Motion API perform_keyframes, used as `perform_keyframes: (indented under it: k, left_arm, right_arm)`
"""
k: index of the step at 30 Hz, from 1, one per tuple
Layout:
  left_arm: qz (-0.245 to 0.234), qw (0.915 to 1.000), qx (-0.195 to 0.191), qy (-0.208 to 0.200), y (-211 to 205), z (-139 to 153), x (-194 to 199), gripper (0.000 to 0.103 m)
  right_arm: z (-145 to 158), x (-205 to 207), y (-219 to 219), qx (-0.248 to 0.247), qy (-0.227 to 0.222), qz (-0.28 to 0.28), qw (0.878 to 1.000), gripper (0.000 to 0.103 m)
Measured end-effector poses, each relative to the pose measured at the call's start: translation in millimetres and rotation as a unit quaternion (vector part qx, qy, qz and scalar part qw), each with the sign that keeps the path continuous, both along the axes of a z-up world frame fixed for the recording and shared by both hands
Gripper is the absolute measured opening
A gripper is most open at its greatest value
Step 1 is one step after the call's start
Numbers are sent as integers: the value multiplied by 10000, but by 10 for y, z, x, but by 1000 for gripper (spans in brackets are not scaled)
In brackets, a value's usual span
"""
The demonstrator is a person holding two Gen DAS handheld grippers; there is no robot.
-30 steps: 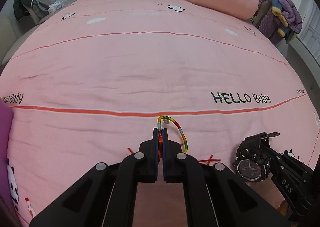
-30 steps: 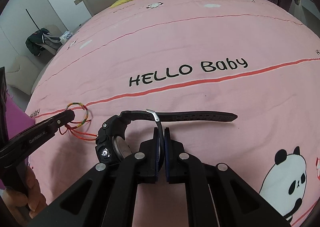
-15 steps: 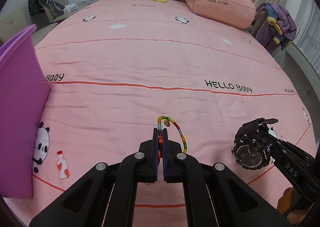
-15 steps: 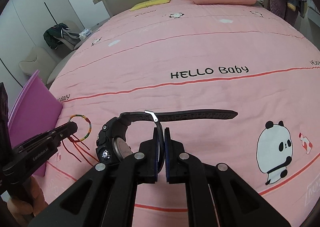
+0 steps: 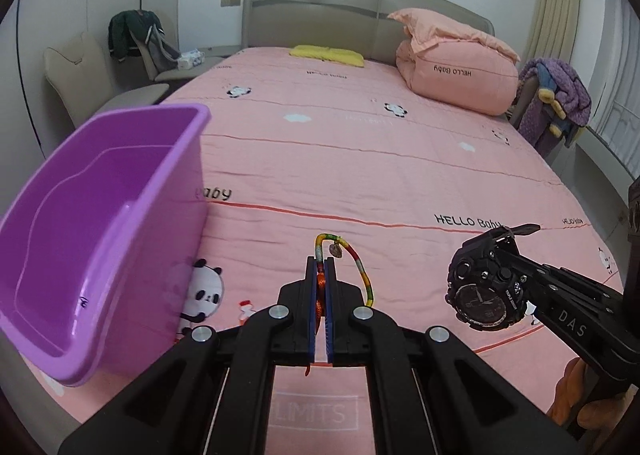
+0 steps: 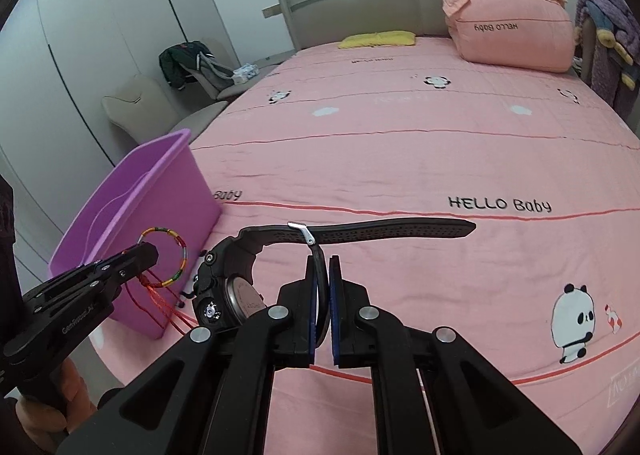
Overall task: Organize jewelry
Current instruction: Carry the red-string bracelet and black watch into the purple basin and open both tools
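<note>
**A:** What has the left gripper (image 5: 320, 267) got?

**B:** Its jaws are clamped on the woven bracelet (image 5: 352, 255), pinching the orange-red cord end between the blue pads. The striped loop arches up and out past the fingertips, a small charm (image 5: 335, 249) hanging off its top, and red tassel threads (image 6: 160, 303) trail below.

**A:** And the right gripper (image 6: 322, 267)?

**B:** Clenched on the strap of the black watch (image 6: 224, 291). The case hangs to the left of the jaws, caseback toward the camera in the right wrist view, and the long perforated strap sticks out level to the right, its metal buckle pin (image 6: 302, 231) just above the fingers.

**A:** Where are the two pieces relative to the bed?

**B:** Both are lifted off the pink bedspread (image 5: 360, 159), over its near edge, the bracelet nearer the left side and the watch to its right.

**A:** Anything beside them?

**B:** A purple bin (image 5: 100, 223) sits at the near-left corner of the bedspread, open side up, just left of the bracelet. Farther back, a folded pink quilt (image 5: 456, 67) rests by the headboard at the far right, a yellow cloth (image 5: 326, 54) to its left.
</note>
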State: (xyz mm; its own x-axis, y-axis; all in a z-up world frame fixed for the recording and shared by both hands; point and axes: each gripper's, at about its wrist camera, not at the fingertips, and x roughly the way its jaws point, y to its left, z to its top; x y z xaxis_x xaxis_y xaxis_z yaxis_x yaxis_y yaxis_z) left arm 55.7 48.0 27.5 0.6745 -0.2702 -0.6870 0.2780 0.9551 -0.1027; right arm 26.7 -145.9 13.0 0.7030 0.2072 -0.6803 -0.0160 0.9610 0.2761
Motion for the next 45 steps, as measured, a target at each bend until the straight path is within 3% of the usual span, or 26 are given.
perform_keyframes:
  k: [10,20,32,45]
  left_arm:
    - [858,9945,110,-588,1159,563,43,3]
    - [1783,9834,169,-304,2156,493,291,4]
    - [2170,9758,167,234,2454,76,454,4]
    - [2345,9684,395,751,2509,-207,678,5]
  right_arm:
    - [433,466,1062,262,-330,966,9944,6]
    - [530,879,2071,189,-259,1707,9848,6]
    - [293,1249,2941,-378,193,2324,9717,6]
    - [-6,1427,3209,-879,574,2409,9649,17]
